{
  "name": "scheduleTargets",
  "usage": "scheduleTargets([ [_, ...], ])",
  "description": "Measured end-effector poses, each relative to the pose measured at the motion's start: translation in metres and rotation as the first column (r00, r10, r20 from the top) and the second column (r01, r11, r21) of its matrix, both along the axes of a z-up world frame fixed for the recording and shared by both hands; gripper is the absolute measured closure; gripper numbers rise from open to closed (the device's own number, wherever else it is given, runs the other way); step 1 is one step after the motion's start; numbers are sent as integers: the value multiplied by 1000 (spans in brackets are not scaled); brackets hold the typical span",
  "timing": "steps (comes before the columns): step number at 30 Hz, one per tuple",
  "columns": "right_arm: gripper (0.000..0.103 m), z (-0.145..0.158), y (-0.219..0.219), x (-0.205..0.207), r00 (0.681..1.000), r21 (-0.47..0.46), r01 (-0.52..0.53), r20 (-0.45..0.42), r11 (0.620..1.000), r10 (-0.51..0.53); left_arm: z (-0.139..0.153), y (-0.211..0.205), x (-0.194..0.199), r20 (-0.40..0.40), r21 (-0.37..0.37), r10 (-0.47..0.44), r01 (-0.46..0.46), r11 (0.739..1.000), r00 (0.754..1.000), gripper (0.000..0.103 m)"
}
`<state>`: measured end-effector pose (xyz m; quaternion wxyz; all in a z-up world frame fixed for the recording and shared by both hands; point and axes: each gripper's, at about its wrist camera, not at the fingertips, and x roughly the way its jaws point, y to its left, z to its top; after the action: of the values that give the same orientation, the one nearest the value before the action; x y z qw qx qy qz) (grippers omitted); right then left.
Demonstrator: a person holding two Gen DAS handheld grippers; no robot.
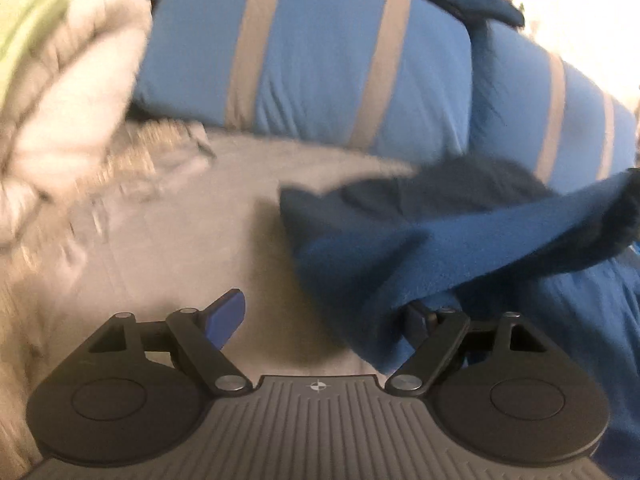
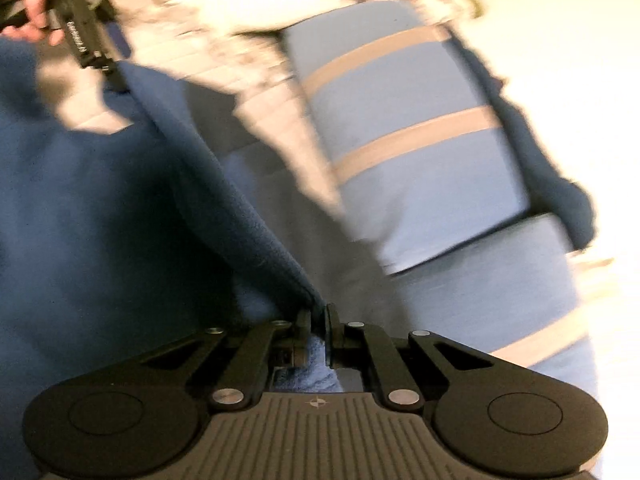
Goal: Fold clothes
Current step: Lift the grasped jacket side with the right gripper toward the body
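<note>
A dark blue fleece garment (image 1: 420, 248) hangs between my two grippers over a bed. In the left wrist view my left gripper (image 1: 320, 316) stands wide open; the fleece drapes over its right finger, and the left blue pad (image 1: 226, 316) is bare. In the right wrist view my right gripper (image 2: 318, 322) is shut on an edge of the same fleece (image 2: 100, 208), which spreads to the left. The left gripper tool (image 2: 86, 46), held by a hand, shows at the upper left, touching the fleece's far edge.
A light blue pillow with tan stripes (image 1: 312, 60) lies behind the garment and also shows in the right wrist view (image 2: 412, 132). A pale crumpled blanket (image 1: 68, 80) is piled at the left. A grey bed sheet (image 1: 160, 248) lies below.
</note>
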<state>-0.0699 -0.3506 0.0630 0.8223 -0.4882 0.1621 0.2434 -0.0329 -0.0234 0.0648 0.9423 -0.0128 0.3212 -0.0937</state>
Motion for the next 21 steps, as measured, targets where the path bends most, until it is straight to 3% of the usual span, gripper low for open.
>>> scheduleTargets([
  [2,95,11,2,5,998,8,13,56,1000,-13,14,-6,7,46,36,34,-36,999,998,22],
  [4,95,20,7,10,993,13,27,113,1000,-29,25,-13,12,65,25,44,-46,999,997,22],
  [7,95,27,17,20,983,40,59,172,997,-65,26,-22,14,62,-43,-33,35,998,998,22],
  [9,95,35,18,25,978,68,76,190,995,-87,21,-34,14,47,-48,-78,80,996,996,22],
  [17,95,41,29,39,954,69,117,270,991,-131,-14,-78,27,-6,107,-36,36,994,999,22],
  [21,95,46,17,48,914,57,182,360,982,-190,-21,-86,27,-43,221,-68,76,972,997,22],
])
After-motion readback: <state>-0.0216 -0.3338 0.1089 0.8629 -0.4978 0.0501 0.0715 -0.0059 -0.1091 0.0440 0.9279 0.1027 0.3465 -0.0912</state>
